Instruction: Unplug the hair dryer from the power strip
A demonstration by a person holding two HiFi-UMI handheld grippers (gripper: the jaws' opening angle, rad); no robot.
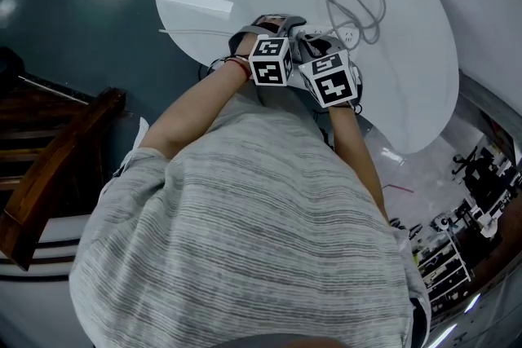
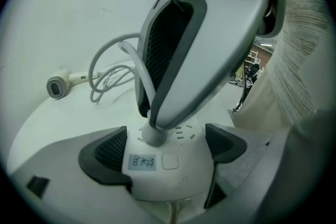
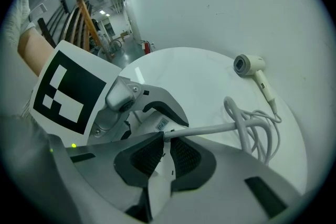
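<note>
So we're leaning over a round white surface (image 1: 408,77), and the dryer (image 3: 249,65) lies way out near its far edge, well apart from both grippers. Its cord (image 3: 252,123) sits in a loose coil between the dryer and us, so we reckon there's plenty of slack.

The strip (image 2: 168,165) lies flat right under us, with its rounded end pointing back at the left gripper (image 2: 168,149). That gripper is closed round the end, a pad against each side, pinning it down.

The plug (image 2: 152,136) stands in the strip's top face just beyond those pads. The right gripper (image 3: 164,152) comes in from above and across, and its jaws are squeezed nearly together on the plug. The cord runs straight out from between them toward the coil.

What matters for the pull is that the plug's axis runs up, away from the strip's face. We figure the right gripper has to go straight along that line while the left one holds the strip. Pulling at an angle would probably just lever the strip up. Nothing else is close enough to get in the way.
</note>
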